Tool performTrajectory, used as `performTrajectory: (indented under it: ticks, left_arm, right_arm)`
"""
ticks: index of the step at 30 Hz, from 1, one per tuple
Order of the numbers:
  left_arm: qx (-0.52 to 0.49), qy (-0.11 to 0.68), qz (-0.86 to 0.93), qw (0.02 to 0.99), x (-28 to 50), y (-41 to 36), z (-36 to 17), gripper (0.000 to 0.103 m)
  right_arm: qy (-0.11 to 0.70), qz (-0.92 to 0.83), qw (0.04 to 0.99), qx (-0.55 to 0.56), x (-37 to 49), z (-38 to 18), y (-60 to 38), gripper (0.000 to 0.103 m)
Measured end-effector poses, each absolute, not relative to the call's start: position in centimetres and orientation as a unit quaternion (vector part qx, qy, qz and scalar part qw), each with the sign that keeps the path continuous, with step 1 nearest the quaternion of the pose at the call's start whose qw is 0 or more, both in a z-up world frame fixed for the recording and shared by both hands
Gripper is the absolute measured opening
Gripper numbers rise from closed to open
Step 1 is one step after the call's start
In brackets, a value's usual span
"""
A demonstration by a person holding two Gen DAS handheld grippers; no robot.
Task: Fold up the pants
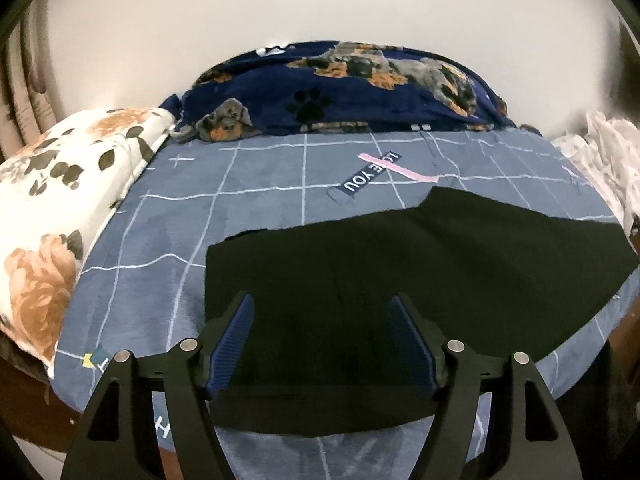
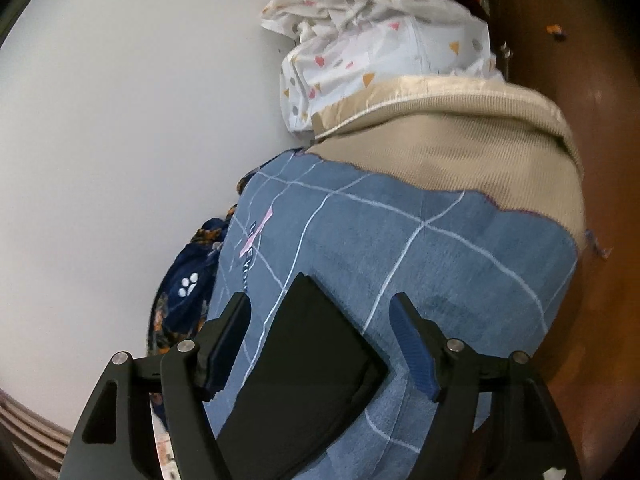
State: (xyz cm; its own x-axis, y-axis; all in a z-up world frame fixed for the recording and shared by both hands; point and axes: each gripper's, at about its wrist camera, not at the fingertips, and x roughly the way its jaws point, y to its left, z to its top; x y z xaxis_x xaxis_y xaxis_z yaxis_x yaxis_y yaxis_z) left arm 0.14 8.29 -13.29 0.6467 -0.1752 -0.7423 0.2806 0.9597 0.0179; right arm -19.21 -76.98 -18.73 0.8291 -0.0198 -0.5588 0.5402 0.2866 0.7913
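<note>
A bed with a blue checked sheet (image 1: 168,248) holds black pants (image 1: 400,264) lying flat under the fingers. Past the fingers sits a dark dog blanket (image 1: 340,92), with a flowery pillow (image 1: 60,184) to their left.

Plain white wall (image 1: 320,8) behind bed; blue grid-pattern sheet (image 1: 160,240) over beige mattress (image 2: 460,152); brown floor (image 2: 592,320); curtain (image 1: 24,60) at left.

Black pants (image 1: 400,264), blue white-grid sheet (image 1: 168,240), navy dog-print blanket (image 1: 360,92), floral pillow (image 1: 60,184).
</note>
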Motion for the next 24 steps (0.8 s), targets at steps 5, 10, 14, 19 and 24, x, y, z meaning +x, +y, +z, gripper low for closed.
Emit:
performTrajectory:
  ticks: [5, 10, 14, 19, 24]
  left_arm:
    - [0.039, 0.420, -0.126, 0.898, 0.8, 8.9, -14.0, 0.071]
    - [0.029, 0.423, -0.120, 0.898, 1.1, 9.4, -14.4, 0.071]
    - [0.031, 0.434, -0.120, 0.892, 1.4, 9.3, -15.1, 0.071]
    - [0.031, 0.435, -0.129, 0.890, 1.3, 9.1, -15.1, 0.071]
    - [0.043, 0.437, -0.142, 0.887, 0.9, 8.4, -15.2, 0.071]
  right_arm:
    - [0.250, -0.184, 0.760, 0.571, -19.4, -20.2, -76.8, 0.071]
    - [0.255, -0.142, 0.757, 0.585, -19.6, -20.8, -75.6, 0.071]
    - [0.258, -0.081, 0.737, 0.619, -19.0, -21.8, -73.9, 0.073]
    - [0.244, -0.013, 0.715, 0.655, -17.3, -23.0, -71.7, 0.083]
    - [0.230, -0.041, 0.721, 0.652, -16.0, -22.9, -71.4, 0.084]
